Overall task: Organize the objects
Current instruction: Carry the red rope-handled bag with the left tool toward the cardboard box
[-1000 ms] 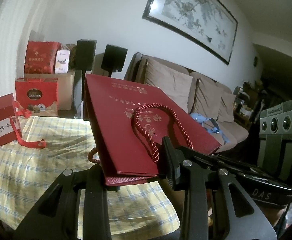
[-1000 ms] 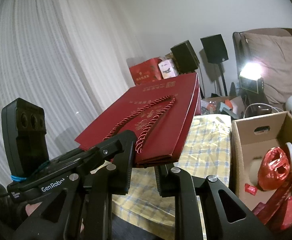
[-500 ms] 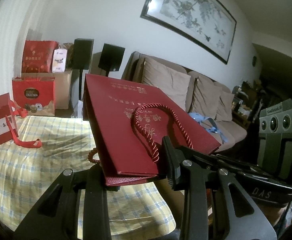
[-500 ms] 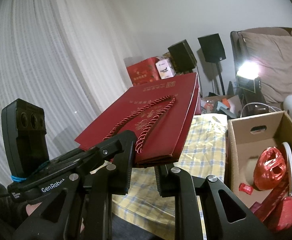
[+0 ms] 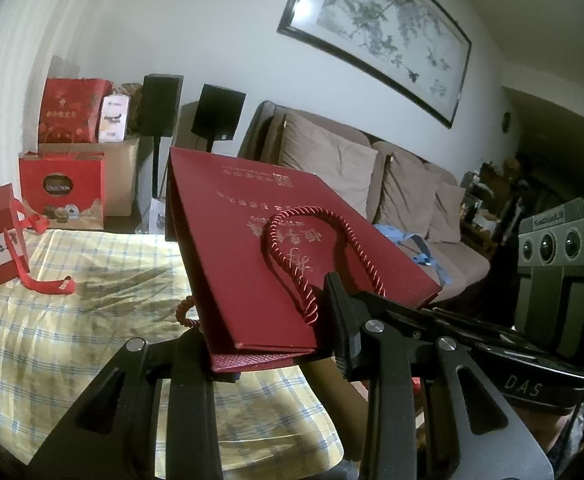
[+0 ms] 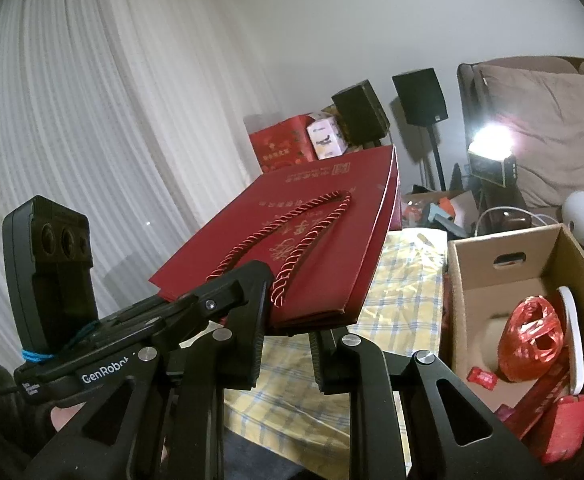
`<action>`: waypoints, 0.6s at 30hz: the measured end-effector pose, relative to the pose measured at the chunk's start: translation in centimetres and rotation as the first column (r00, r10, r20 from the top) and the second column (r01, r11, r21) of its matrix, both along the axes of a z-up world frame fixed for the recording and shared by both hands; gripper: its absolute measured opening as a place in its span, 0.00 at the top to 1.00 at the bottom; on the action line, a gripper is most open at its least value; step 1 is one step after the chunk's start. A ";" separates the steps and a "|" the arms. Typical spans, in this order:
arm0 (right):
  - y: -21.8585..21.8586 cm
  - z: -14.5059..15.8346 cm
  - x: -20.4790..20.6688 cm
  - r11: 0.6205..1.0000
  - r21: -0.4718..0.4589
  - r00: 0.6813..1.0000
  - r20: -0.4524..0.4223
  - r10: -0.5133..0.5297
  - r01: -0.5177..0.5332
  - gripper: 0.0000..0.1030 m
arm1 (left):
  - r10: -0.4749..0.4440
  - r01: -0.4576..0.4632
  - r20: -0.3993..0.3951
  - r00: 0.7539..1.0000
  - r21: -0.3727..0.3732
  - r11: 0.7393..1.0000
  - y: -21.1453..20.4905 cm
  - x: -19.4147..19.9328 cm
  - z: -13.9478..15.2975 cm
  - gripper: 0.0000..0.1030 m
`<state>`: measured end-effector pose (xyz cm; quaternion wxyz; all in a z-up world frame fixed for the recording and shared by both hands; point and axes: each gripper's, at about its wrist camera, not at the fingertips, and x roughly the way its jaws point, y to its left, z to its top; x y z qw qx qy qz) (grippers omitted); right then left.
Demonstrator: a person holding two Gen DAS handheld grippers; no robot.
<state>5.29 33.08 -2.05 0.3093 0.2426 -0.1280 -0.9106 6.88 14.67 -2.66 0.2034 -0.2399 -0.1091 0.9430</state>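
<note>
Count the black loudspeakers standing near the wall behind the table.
2: one speaker beside the stacked red gift boxes, the other speaker next to the sofa. More may be hidden.

Left wrist view: sits close behind the left gripper (image 5: 272,360), looking slightly down across the desk (image 5: 72,320) toward the far sofa (image 5: 392,184).
Right wrist view: close behind the right gripper (image 6: 288,344), facing curtain (image 6: 92,120) and cardboard box (image 6: 504,256).
Shared: red paper bag (image 5: 260,248), both speakers (image 5: 218,112), checked desk.
</note>
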 end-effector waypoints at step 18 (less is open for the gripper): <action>1.8 0.4 -0.2 1.000 0.020 1.000 0.008 -0.020 0.020 0.82 | -0.025 0.025 0.012 1.000 0.000 1.000 2.2 -0.6 0.1 0.70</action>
